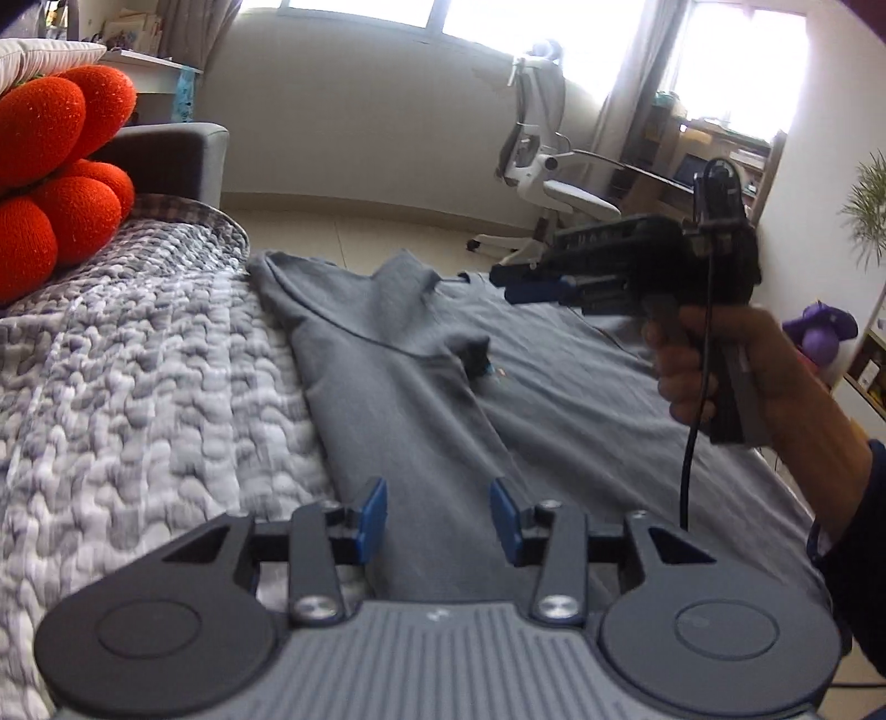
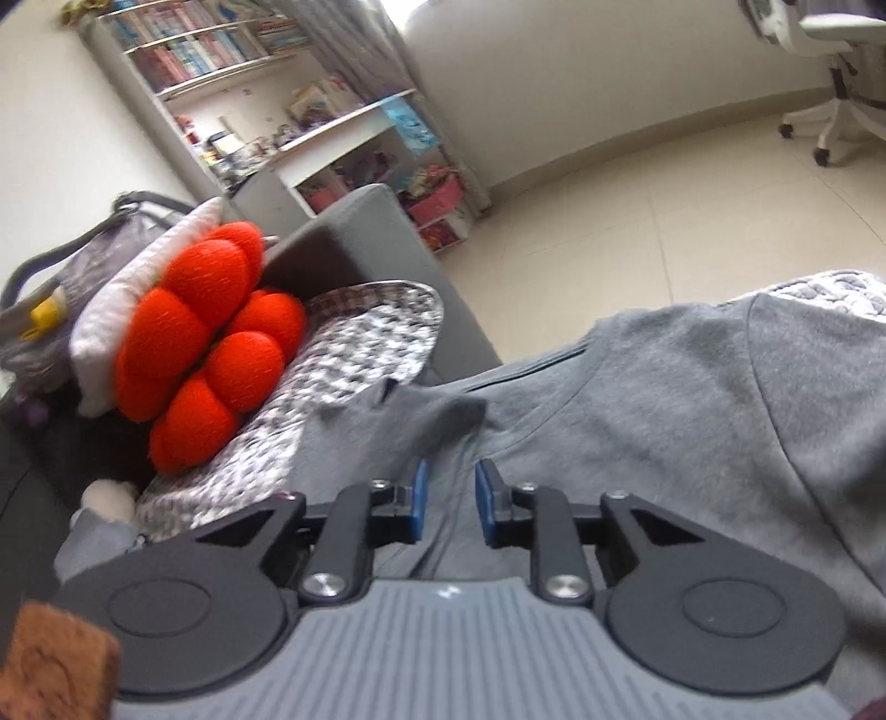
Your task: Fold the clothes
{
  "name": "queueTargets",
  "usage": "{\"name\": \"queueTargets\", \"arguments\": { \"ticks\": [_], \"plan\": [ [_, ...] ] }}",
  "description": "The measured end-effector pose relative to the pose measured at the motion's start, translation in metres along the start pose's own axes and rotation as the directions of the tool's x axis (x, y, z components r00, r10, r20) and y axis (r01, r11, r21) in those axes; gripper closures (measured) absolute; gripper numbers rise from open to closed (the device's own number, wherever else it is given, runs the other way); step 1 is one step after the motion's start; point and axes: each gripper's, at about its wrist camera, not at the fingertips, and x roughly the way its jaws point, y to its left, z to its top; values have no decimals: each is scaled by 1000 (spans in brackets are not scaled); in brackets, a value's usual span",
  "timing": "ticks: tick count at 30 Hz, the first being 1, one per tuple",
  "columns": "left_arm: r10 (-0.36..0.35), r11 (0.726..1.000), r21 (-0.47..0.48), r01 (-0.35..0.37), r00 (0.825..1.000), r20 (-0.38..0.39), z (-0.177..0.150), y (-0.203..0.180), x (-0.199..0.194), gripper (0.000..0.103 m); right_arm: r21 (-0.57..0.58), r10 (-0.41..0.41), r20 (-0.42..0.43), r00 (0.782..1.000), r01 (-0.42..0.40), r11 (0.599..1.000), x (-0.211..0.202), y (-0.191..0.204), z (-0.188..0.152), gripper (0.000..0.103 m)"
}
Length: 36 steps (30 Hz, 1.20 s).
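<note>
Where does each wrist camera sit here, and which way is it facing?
Left wrist: on the left gripper, facing along the grey shirt on the bed toward the office chair; the right gripper and the hand holding it show.
Right wrist: on the right gripper, facing across the shirt toward the red cushion and bookshelf; only its own fingers show.
Shared: shirt, cushion, chair.

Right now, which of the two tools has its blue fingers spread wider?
The left tool, seen in its own wrist view over the grey shirt. Its pads stand clearly farther apart than those of the right tool; neither grips any cloth.
</note>
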Motion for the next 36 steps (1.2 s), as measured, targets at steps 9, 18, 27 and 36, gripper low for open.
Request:
{"name": "queueTargets", "arguments": {
  "ticks": [9,18,27,36],
  "plan": [
    [-1,1000,22,1,1000,19,-40,-23,-38,61,-148,365,-271,891,-414,898,-106,44,-126,63],
    [-7,1000,-25,6,1000,-16,-61,-28,-54,61,-238,462,-320,827,-542,806,-135,63,-226,54],
    [-3,1000,-29,3,1000,-24,-67,-27,-73,60,-232,581,-357,731,-672,703,-94,122,-259,50],
    [-26,1000,-7,26,999,-26,-72,-32,-80,59,-364,423,-284,861,-505,783,-103,130,-270,50]
  ]
}}
